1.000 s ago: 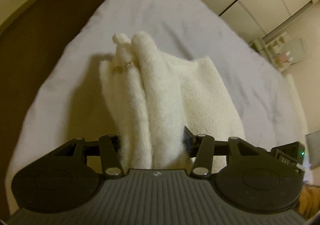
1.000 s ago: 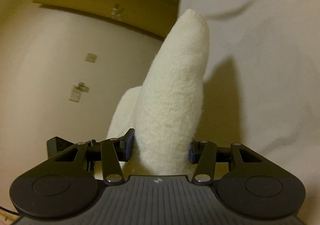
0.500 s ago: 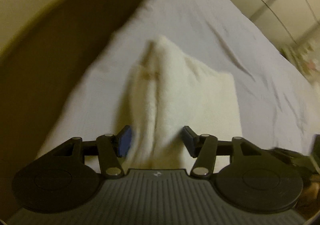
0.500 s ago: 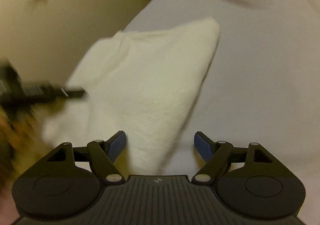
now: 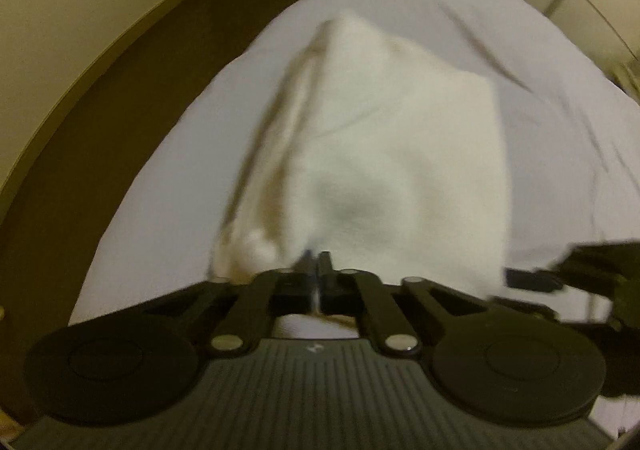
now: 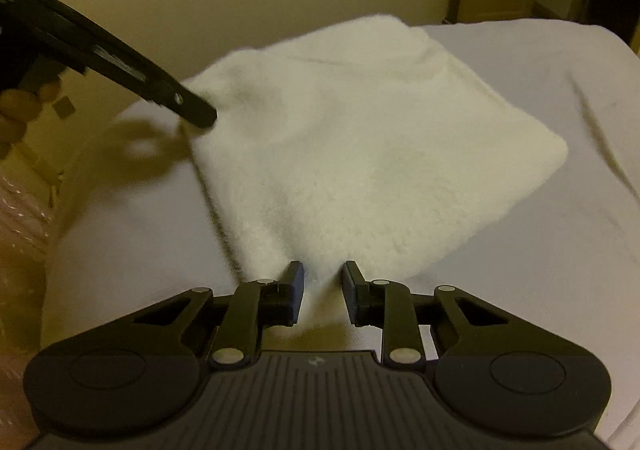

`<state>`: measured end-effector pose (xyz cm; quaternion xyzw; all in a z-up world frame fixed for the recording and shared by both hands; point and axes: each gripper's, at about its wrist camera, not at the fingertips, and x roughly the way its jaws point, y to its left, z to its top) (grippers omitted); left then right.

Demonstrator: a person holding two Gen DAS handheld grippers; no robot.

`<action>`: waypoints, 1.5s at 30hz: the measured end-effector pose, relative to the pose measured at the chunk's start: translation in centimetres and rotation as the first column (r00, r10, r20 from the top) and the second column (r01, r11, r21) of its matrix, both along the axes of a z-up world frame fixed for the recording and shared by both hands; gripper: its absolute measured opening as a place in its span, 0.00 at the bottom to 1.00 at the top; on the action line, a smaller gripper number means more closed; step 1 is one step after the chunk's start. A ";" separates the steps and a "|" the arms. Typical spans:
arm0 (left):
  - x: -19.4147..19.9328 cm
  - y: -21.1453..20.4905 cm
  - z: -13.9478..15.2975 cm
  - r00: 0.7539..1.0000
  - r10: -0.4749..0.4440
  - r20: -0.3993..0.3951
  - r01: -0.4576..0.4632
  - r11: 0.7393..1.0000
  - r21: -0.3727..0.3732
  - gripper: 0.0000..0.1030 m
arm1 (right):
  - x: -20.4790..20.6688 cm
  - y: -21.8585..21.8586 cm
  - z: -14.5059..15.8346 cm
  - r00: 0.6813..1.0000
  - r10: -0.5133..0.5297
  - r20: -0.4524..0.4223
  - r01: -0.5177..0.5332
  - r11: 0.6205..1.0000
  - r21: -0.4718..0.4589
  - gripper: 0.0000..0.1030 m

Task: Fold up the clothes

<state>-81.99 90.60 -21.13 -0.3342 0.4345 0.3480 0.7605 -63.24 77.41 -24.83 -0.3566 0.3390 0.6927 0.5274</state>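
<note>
Lying folded in the middle of both frames, the fluffy cream-white fleece garment point(image 6: 360, 138) rests on the pale grey bed sheet point(image 6: 560, 270). The left gripper point(image 5: 318, 264) has its jaws pressed together at the garment's near edge, whether pinching cloth I cannot tell. The right gripper point(image 6: 322, 282) is slightly open around the near corner.

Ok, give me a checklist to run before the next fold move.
1. White fleece garment lies flat on the bed sheet: ok.
2. Right gripper jaws open, garment's near corner between them, unclamped: ok.
3. Left gripper jaws closed together at the garment's other corner: ok.
4. Left gripper actually pinching fabric: cannot tell, its view is blurred.
5. Folded layers' edges lined up: cannot tell.
</note>
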 end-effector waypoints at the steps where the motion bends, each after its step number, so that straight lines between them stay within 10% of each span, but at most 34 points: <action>1: -0.2 0.5 -0.4 1.000 0.012 0.008 -0.012 1.000 -0.008 0.03 | -0.4 0.6 0.1 1.000 -0.001 -0.002 0.001 1.000 0.001 0.27; 21: -0.2 -0.7 1.8 0.997 0.075 -0.029 -0.072 0.993 0.094 0.04 | 1.0 -0.1 2.2 0.993 -0.096 -0.065 0.096 0.995 -0.010 0.30; 26: 0.2 1.1 -2.0 0.984 0.150 -0.095 -0.149 0.989 0.021 0.06 | -0.6 0.2 -0.5 0.997 -0.079 -0.009 0.078 0.995 -0.056 0.29; 32: 0.6 -1.3 0.4 0.976 0.184 -0.117 -0.182 0.983 0.032 0.07 | 0.9 -0.7 1.9 0.989 -0.138 -0.058 0.133 0.987 -0.092 0.29; 42: 1.6 -9.3 5.1 0.935 0.293 -0.199 -0.298 0.955 0.003 0.47 | 4.1 -4.0 4.9 0.936 -0.315 -0.156 0.278 0.935 -0.220 0.85; 45: 1.9 -12.1 7.1 0.923 0.317 -0.217 -0.322 0.947 0.012 0.56 | 4.9 -5.5 7.7 0.926 -0.329 -0.183 0.300 0.939 -0.171 0.88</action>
